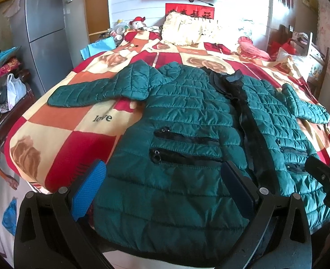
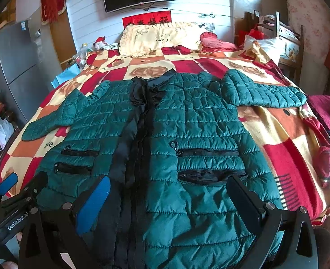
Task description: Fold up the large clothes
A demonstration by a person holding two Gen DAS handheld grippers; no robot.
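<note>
left wrist view has the green quilted jacket [image 1: 187, 121] spread flat, front up, on the patchwork blanket [image 1: 59, 139], both the left gripper [image 1: 162, 188] and right gripper [image 2: 168, 198] spread wide over its hem, so a shallow pinch could slip off the puffy, slick fabric.

both wrist views look close over the jacket [image 1: 187, 116] hem, toward the headboard wall.
</note>
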